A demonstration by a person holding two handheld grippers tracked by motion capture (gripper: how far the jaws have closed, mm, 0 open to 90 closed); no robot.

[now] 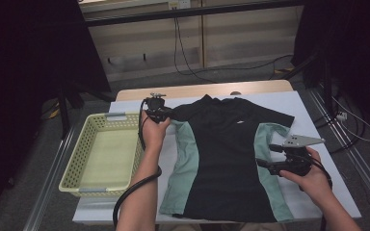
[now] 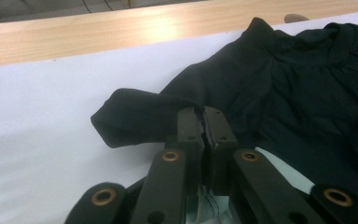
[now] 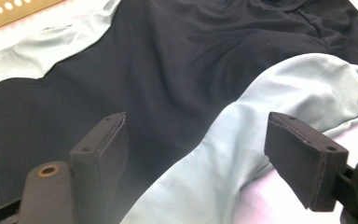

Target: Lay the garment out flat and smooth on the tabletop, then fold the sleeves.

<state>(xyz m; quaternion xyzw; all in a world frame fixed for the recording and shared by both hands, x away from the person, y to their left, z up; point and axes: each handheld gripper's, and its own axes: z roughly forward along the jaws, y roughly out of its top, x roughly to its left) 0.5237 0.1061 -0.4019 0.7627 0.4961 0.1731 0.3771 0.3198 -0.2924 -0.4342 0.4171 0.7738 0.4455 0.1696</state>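
While the left gripper (image 2: 204, 122) pinches the soft black shirt (image 1: 221, 159) sleeve beside the perforated basket (image 1: 101, 159), the right gripper (image 3: 209, 154) gapes.

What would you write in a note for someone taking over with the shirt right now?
Left claw: shut on the black sleeve of the shirt.
Right claw: open, hovering over the shirt's pale green side panel, gripping nothing.
Shirt lies spread flat on the white table; yellow basket sits beside it.
Done: sleeve pinched. Left: probably folding the shirt and moving it to the basket.
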